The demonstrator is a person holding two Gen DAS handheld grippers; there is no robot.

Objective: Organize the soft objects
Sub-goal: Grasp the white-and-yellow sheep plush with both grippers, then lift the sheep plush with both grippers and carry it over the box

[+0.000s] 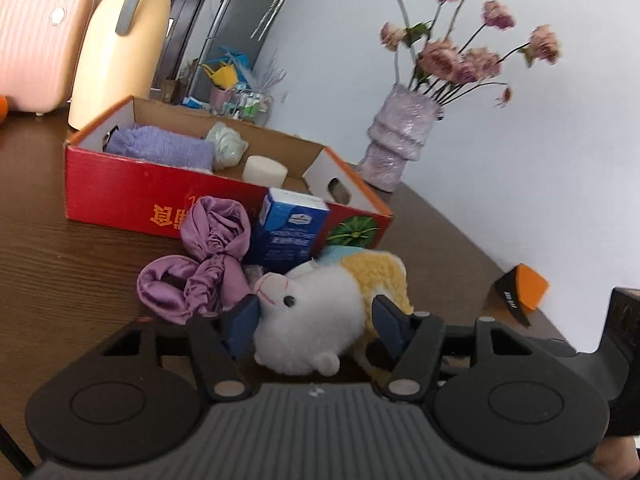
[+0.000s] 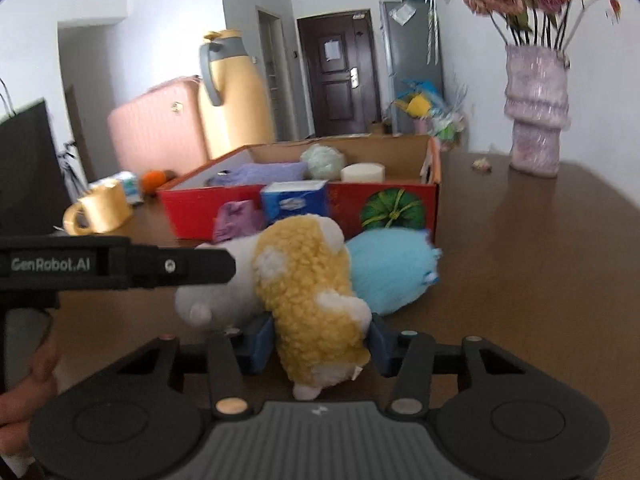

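A white plush animal [image 1: 316, 312] lies on the brown table [image 1: 60, 264] between my left gripper's [image 1: 320, 320] fingers, which press its head. A yellow plush [image 2: 312, 292] sits between my right gripper's [image 2: 320, 340] fingers, which touch its sides. A light blue plush [image 2: 392, 268] lies behind it. A purple satin cloth [image 1: 208, 264] and a blue tissue pack [image 1: 288, 232] lie in front of a red cardboard box [image 1: 132, 196]. The box holds a purple towel [image 1: 160, 148], a pale green ball [image 1: 228, 144] and a white roll [image 1: 264, 170].
A purple vase with pink flowers [image 1: 396, 140] stands at the table's far right edge. A yellow thermos jug [image 1: 120, 48] and a pink suitcase [image 1: 36, 40] stand behind the box. A gold mug [image 2: 100, 208] and an orange fruit [image 2: 154, 180] sit left.
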